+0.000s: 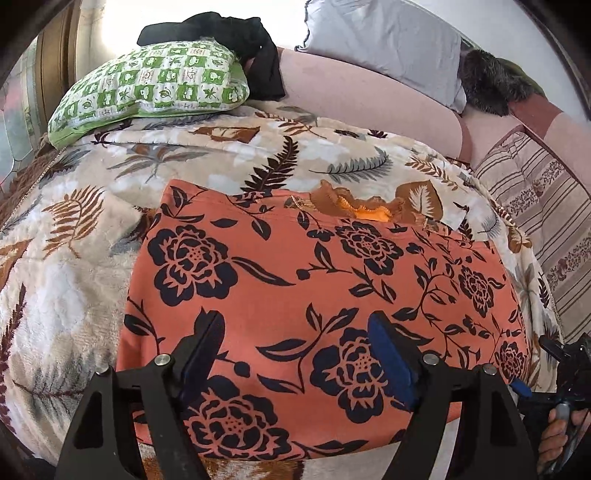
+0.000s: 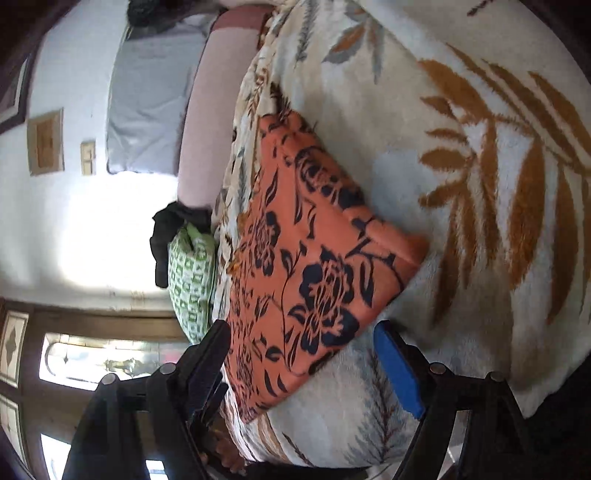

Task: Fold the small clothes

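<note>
Your left gripper [image 1: 295, 336] hovers low over the bed, its fingers spread wide and holding nothing — one black pad and one blue pad [image 1: 393, 354] frame the cloth below. Your right gripper [image 2: 303, 354] is rolled onto its side at the bed's edge, fingers likewise parted and empty; in the left wrist view it shows at the far right, your hand [image 1: 561, 439] wrapped around its handle.

The orange garment [image 1: 314, 288] lies flat on the leaf-print blanket [image 1: 74, 280], directly beneath and ahead of the left gripper, stretching away toward the sofa back [image 1: 369, 103]. From the right wrist view the same garment [image 2: 314, 251] sits just ahead of the open fingers, its near corner between them, not gripped.

The garment is folded to a rough rectangle — orange cloth printed with dark navy flowers and leafy stems. At its far edge a ruffled brown-and-orange trim [image 1: 354, 206] peeks out.

Beyond it, a green-and-white checked pillow [image 1: 147, 85] rests at the blanket's far left with a black garment [image 1: 229, 33] draped over it, and a grey cushion [image 1: 384, 48] leans behind.
</note>
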`<control>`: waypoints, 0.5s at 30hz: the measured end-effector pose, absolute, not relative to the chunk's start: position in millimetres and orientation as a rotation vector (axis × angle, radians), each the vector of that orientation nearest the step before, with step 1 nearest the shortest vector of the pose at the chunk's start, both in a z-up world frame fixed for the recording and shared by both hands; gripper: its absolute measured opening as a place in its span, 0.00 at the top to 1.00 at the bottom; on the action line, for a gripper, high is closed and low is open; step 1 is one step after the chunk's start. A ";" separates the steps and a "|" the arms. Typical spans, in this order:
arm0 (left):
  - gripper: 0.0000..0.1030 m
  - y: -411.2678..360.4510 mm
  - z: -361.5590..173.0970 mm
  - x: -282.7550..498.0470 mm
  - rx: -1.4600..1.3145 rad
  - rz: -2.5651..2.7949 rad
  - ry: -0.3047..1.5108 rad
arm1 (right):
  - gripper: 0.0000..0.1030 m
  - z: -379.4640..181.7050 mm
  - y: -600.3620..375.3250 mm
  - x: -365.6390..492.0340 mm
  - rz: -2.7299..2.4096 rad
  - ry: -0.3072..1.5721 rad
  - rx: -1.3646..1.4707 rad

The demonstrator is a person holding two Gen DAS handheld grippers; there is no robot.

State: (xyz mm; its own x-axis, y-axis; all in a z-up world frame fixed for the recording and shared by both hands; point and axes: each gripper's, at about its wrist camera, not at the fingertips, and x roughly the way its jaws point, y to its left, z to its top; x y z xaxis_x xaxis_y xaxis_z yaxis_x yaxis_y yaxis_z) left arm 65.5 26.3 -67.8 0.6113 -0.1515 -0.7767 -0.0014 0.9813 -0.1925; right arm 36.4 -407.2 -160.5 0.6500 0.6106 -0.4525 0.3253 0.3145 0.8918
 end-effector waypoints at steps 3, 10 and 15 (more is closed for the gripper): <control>0.22 21.7 -82.1 75.1 -0.147 -0.082 0.962 | 0.52 -169.5 -412.4 48.6 0.165 0.909 1.294; 0.22 21.3 -75.9 69.4 -0.131 -0.078 0.890 | 0.94 -113.8 -395.1 41.8 0.101 0.861 0.919; 0.22 4.2 -110.0 91.4 -0.010 -0.057 1.008 | 0.84 -163.1 -413.7 50.4 0.122 1.007 1.085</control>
State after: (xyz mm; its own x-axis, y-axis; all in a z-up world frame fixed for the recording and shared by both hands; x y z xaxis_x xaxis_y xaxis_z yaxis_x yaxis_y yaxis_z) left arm 91.4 4.2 -110.0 0.5322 -0.0523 -0.8450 0.0428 0.9985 -0.0348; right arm 50.4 -413.7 -163.1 0.5736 0.5346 -0.6206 0.3709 0.5060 0.7787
